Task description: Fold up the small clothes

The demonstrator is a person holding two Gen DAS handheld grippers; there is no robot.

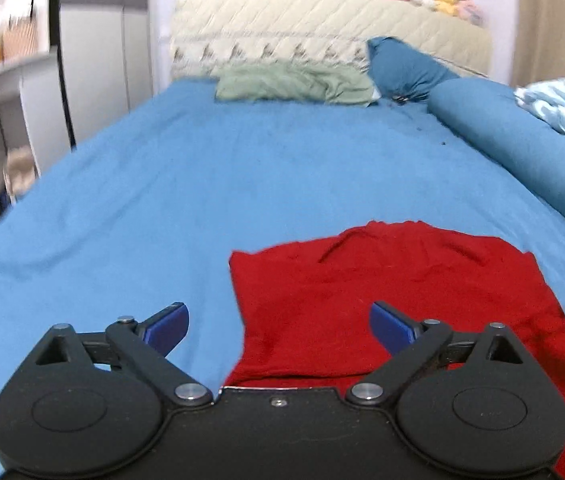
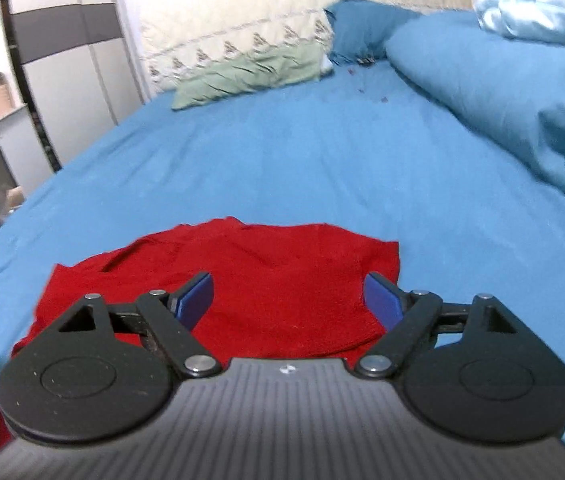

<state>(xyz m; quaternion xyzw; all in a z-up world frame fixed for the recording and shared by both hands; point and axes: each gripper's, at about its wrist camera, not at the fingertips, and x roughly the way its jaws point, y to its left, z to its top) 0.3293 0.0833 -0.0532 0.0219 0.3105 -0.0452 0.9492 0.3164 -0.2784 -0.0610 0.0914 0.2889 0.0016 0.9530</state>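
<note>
Left wrist, left gripper [image 1: 278,326] agape over red garment [image 1: 382,300] edge, right gripper [image 2: 288,300] agape, blue sheet [image 1: 202,184] beyond.

Red garment [image 1: 382,300] on bright blue sheet [image 1: 162,184]. Sage-green pillow [image 1: 290,86], teal-blue pillow [image 1: 406,68]. Cream quilted headboard [image 1: 302,24], diamond stitching, dark motif border. Pale blue duvet [image 2: 542,4]. Gripper pads [image 1: 170,326] dark blue, bodies black.

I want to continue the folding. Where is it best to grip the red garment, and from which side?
Probably at its two far corners. The red garment lies flat on the blue sheet, its far edge free. Bring each open hand-held gripper, left and right, in low from the sides, one jaw slipping under the edge.
</note>
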